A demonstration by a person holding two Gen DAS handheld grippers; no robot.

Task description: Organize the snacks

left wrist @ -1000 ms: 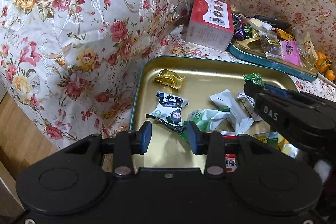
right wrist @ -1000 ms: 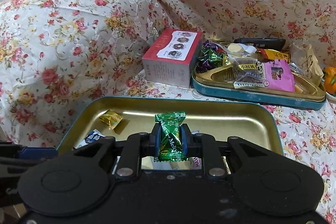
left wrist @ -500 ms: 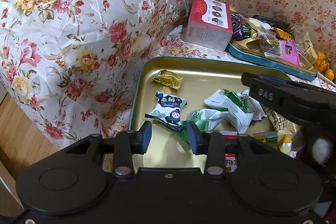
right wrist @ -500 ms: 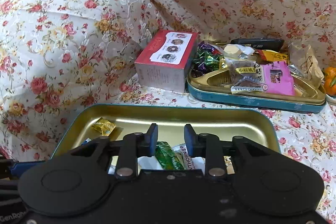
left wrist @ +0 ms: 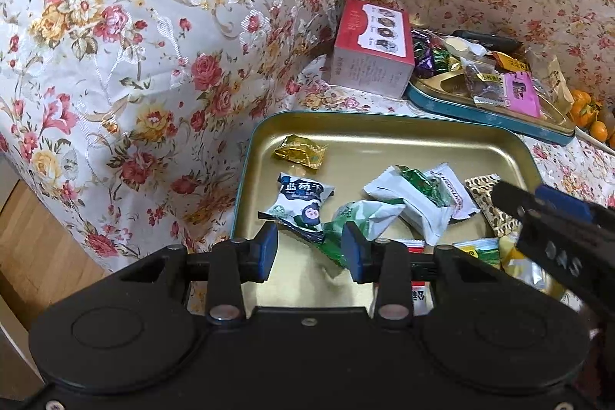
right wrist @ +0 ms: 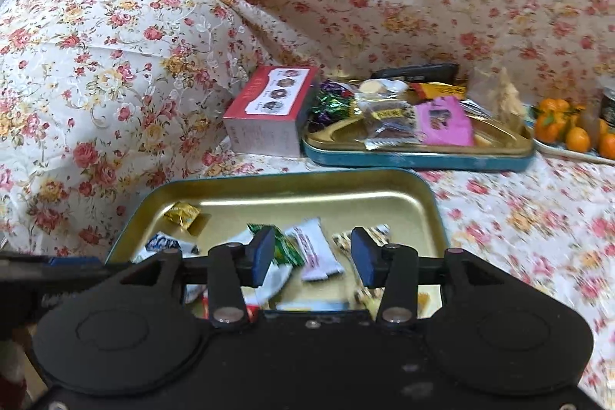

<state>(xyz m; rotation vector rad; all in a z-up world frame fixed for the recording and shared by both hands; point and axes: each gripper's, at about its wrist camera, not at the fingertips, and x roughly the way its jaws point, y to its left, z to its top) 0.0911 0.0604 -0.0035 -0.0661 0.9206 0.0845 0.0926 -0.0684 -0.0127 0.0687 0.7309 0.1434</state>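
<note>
A gold tin tray (left wrist: 384,137) (right wrist: 292,191) holds several wrapped snacks: a gold candy (left wrist: 300,151) (right wrist: 181,214), a blueberry packet (left wrist: 303,198), white packets (left wrist: 407,196) (right wrist: 317,248) and a green candy (left wrist: 421,181) (right wrist: 282,246) lying on the white packets. My left gripper (left wrist: 309,248) is open and empty above the tray's near edge. My right gripper (right wrist: 313,254) is open and empty over the snacks; it also shows in the left wrist view (left wrist: 553,218) at the right.
A second tin tray (right wrist: 419,156) (left wrist: 484,110) of assorted snacks sits behind, with a red and white box (right wrist: 269,118) (left wrist: 371,52) to its left. Oranges (right wrist: 569,129) lie at far right. Floral cloth covers the sofa. Wooden floor (left wrist: 34,241) lies at left.
My right gripper opened and dropped the green candy onto the white packets in the tray, then drew back to the right. My left gripper stayed open and still.
</note>
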